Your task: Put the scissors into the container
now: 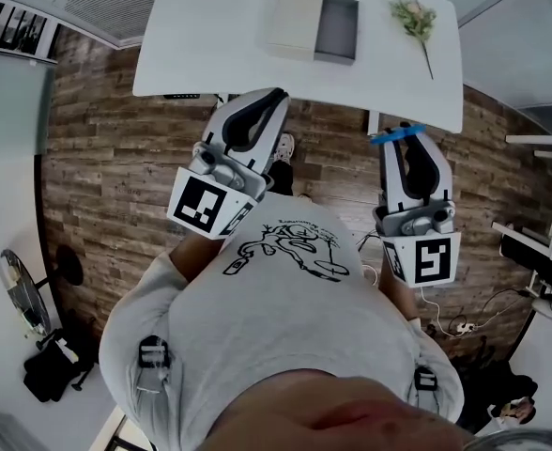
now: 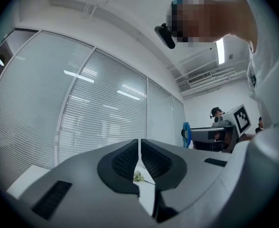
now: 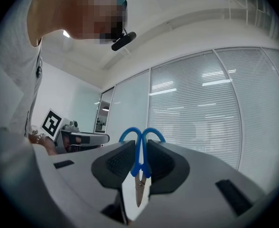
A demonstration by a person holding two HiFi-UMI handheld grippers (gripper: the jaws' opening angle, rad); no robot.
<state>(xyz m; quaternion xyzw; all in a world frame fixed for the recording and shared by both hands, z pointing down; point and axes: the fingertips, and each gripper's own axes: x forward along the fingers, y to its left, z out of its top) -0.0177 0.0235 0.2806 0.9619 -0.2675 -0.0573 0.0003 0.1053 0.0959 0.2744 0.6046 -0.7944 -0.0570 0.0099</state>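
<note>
- The right gripper (image 3: 140,150) is clamped on the scissors (image 3: 139,167). The jaws press on the blue handles from both sides.
- In the right gripper view the two handle loops stand above the jaw tips, and the closed blades point back down the gap toward the camera.
- In the head view the right gripper (image 1: 403,139) is held level in front of the person, with the scissors (image 1: 398,136) across its tip as a blue bar, near the table's (image 1: 210,36) front edge.
- The container (image 1: 337,26) sits on the white table, well apart from the scissors. Its grey inside is open on the right, and a beige panel covers the left part.
- A sprig (image 1: 414,17) with a thin stem lies on the table to the right of the container, not touching it.
- The left gripper (image 2: 139,144) is clenched on nothing — the pads meet at a thin slit, and only the sprig (image 2: 138,176) shows through the gap lower down.
- In the head view the left gripper (image 1: 274,100) angles toward the table's near edge, over the wooden floor (image 1: 116,158).
- Both grippers are close to the person's grey shirt (image 1: 285,308), each marker cube facing up.
</note>
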